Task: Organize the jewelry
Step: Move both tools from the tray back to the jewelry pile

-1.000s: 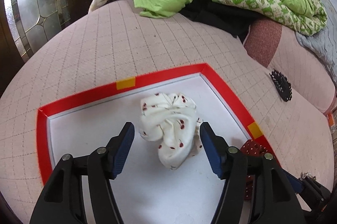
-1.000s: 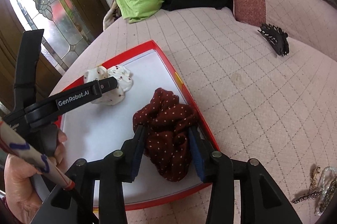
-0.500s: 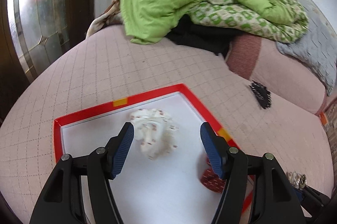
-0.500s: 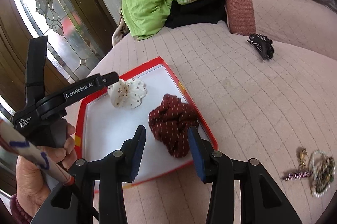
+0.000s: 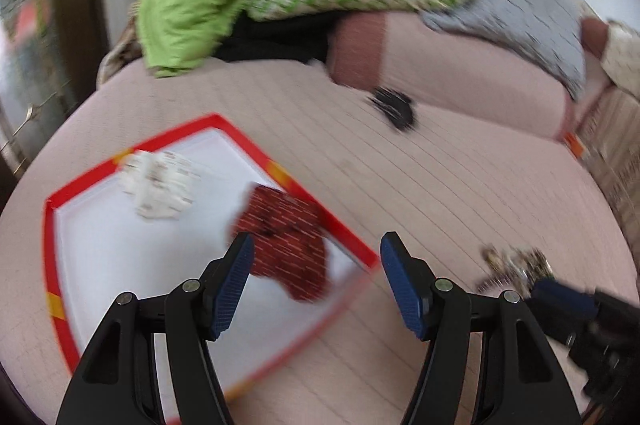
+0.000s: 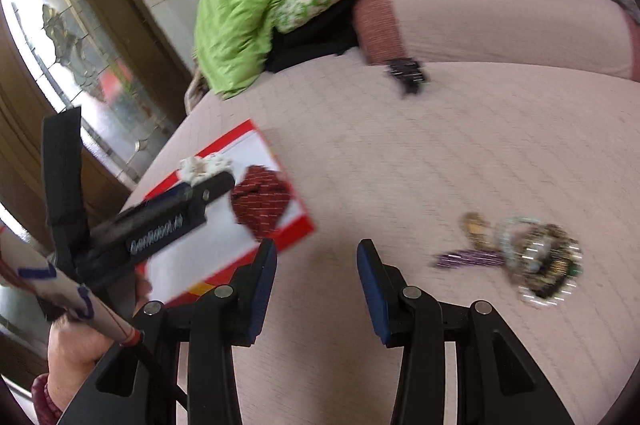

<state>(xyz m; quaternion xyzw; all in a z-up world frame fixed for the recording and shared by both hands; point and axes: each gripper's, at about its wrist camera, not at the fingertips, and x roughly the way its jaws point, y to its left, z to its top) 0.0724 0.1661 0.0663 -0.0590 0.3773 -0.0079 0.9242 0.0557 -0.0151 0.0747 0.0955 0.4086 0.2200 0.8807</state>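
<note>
Two scrunchies, white (image 5: 160, 185) and maroon (image 5: 286, 245), lie in the red-rimmed tray (image 5: 316, 201) at left; a blurred jewelry heap (image 6: 532, 257) sits right. Left gripper (image 5: 316, 281) and right gripper (image 6: 316, 289) both gape wide, holding nothing.
</note>
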